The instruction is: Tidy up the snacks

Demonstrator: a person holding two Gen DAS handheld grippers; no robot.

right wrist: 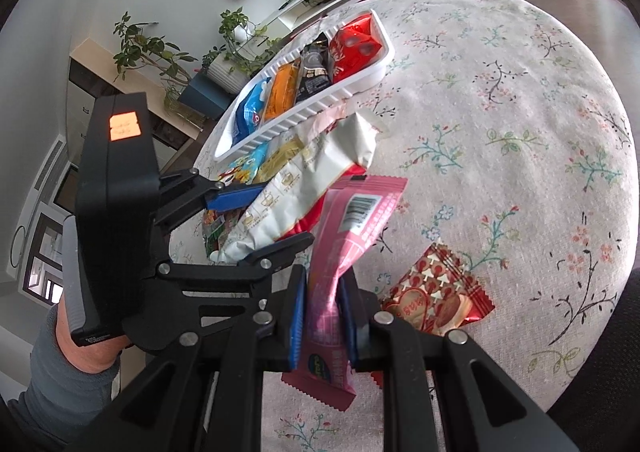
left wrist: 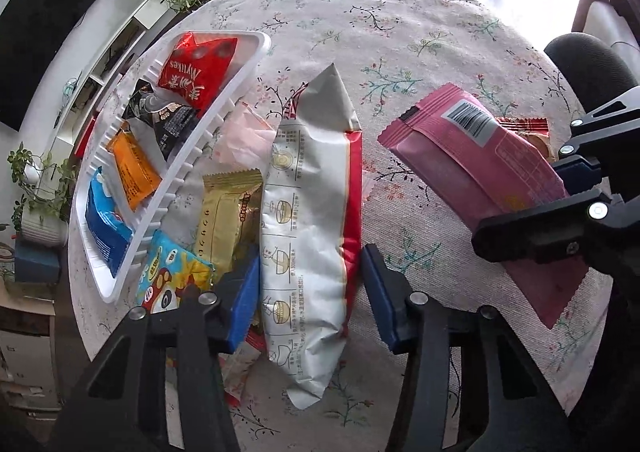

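Observation:
My left gripper is open, its blue pads on either side of a long white-and-red snack bag that lies on the table; the bag also shows in the right wrist view. My right gripper is shut on a pink snack packet and holds it above the table; the packet also shows in the left wrist view. A white tray at the left holds red, black, orange and blue packets. It also shows in the right wrist view.
Loose packets lie beside the tray: a gold one, a blue-yellow one and a pale pink one. A red heart-pattern biscuit packet lies under my right gripper. The round table has a floral cloth. Plants and shelves stand behind.

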